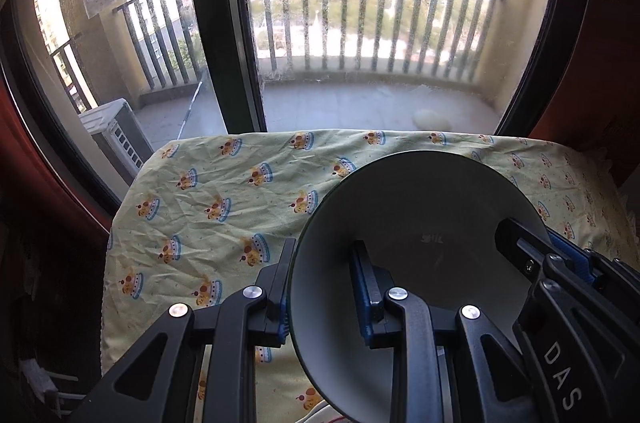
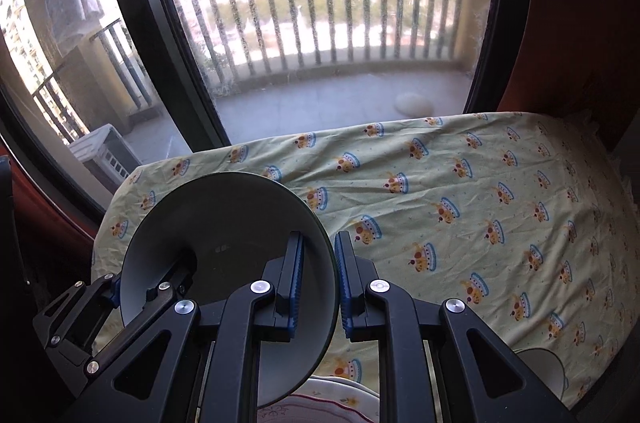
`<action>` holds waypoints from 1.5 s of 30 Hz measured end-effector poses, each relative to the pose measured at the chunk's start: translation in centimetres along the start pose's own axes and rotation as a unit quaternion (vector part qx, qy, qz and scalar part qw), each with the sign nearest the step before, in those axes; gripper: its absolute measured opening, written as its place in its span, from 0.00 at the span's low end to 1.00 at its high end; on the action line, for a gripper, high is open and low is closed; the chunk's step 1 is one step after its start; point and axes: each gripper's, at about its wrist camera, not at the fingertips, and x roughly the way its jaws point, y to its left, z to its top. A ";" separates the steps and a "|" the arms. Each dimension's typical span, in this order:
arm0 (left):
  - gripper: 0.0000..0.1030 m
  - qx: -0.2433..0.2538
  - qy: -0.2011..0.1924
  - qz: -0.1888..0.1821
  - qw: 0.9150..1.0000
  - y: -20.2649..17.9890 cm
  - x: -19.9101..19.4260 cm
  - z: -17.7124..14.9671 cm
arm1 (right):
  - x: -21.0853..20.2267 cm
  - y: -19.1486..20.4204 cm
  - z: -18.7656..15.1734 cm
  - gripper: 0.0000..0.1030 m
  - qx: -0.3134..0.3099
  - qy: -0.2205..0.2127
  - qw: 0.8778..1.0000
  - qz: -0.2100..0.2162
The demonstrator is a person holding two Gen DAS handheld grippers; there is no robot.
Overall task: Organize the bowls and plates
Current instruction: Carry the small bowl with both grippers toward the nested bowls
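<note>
"DAS" on right claw (image 1: 524, 243) body

Both views are lit by strong daylight entering through a large window (image 1: 360, 23) straight ahead. The sky is blown out to plain white, and glare is spread across the dusty, speckled glass, so the balcony railing (image 1: 360, 15) outside is seen hazily. Indoors, things are backlit: the patterned cloth (image 1: 224, 207) is evenly and softly lit, its creases picked out by faint shadows, while the dark bowl (image 1: 420, 223) is shown mostly in shade. The corners are sunk in near-black. Straight lines are bent strongly outward by the fisheye lens, most at the edges. No motion blur is noticed.
</note>
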 end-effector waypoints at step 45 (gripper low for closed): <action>0.23 -0.058 0.016 0.041 0.997 -18.8 -6.1 -10.9 | -7.3 -20.4 -7.7 0.18 -0.083 0.012 0.995 0.053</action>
